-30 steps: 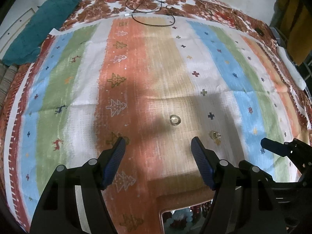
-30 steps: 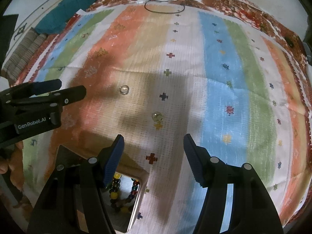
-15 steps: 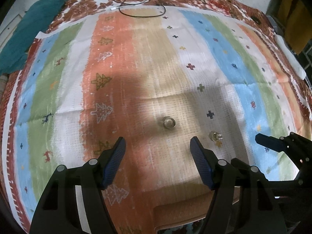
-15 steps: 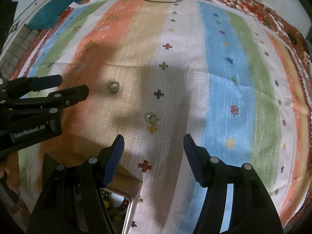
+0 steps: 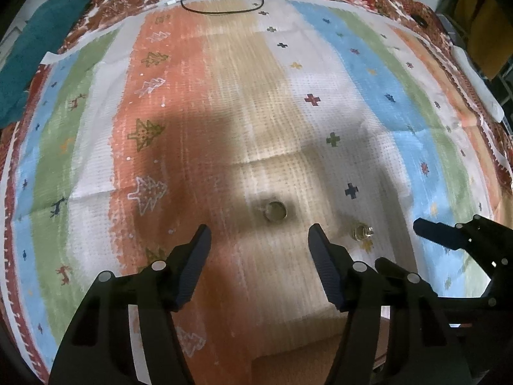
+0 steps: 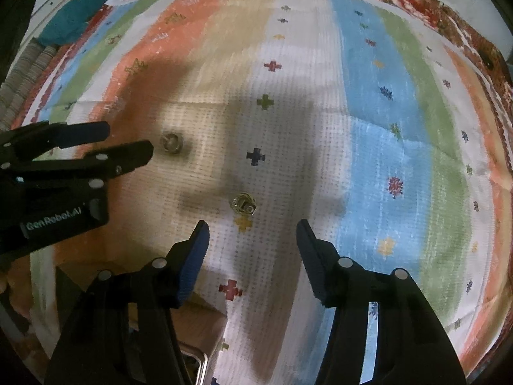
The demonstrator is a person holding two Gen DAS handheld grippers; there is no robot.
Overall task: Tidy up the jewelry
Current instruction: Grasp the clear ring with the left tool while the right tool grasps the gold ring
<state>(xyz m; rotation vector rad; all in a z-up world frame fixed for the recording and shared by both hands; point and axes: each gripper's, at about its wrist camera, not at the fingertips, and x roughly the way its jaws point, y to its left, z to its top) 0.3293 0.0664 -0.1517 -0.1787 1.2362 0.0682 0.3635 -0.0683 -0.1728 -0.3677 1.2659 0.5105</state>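
Both hand-held grippers, left hand-held gripper (image 5: 259,243) over the plain ring (image 5: 274,211) and right hand-held gripper (image 6: 252,240) over the stone-set ring (image 6: 243,206), hang empty with jaws closing; next, each must straddle its ring.

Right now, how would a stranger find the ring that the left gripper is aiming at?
Start on the striped cloth, at its tan stripe beside the orange one. A plain round ring lies flat there, just ahead of the left gripper. Unlike the neighbouring ring, it has no raised setting.

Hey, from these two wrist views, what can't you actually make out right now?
- Plain ring, left wrist view: blurred and in shadow, so its finish is unclear.
- Ring with a stone, right wrist view: too small to tell the setting.
- Jewelry box, right wrist view: cut off by the bottom edge and hidden behind the right gripper; contents unseen.
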